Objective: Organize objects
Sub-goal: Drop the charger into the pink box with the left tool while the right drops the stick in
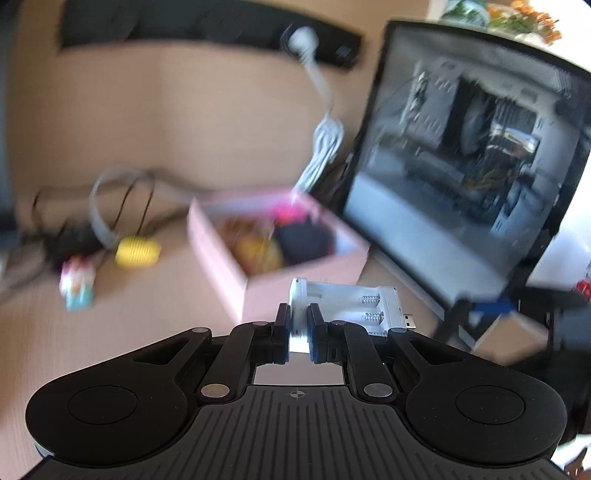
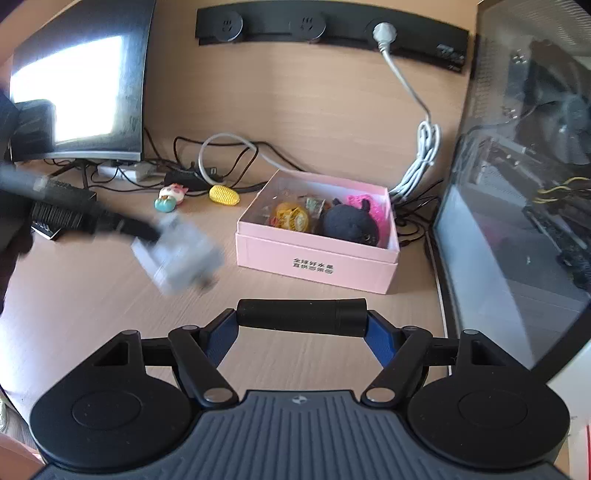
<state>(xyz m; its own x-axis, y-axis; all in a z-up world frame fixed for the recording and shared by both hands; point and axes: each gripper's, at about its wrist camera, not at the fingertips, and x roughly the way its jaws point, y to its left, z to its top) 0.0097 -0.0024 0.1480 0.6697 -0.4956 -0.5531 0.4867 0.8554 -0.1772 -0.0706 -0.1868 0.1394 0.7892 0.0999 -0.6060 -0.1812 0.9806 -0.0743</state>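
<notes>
My left gripper (image 1: 298, 314) is shut on one end of a white battery charger (image 1: 354, 302) with a USB plug, held above the desk just in front of the pink box (image 1: 266, 295). The right wrist view shows that gripper (image 2: 147, 229) and the charger (image 2: 181, 254) as a blur left of the pink box (image 2: 314, 258). My right gripper (image 2: 301, 325) holds a black cylinder (image 2: 301, 316) crosswise, end to end between its blue pads. The box holds a black plush (image 2: 351, 221), a yellow ball (image 2: 291, 216) and a pink item (image 2: 365, 203).
A yellow corn toy (image 2: 224, 195) and a small figurine (image 2: 171, 195) lie on the desk left of the box. A monitor (image 2: 81, 85) stands at the left, a glass-sided computer case (image 2: 517, 221) at the right. Cables (image 2: 421, 162) run from a wall power strip (image 2: 332, 26).
</notes>
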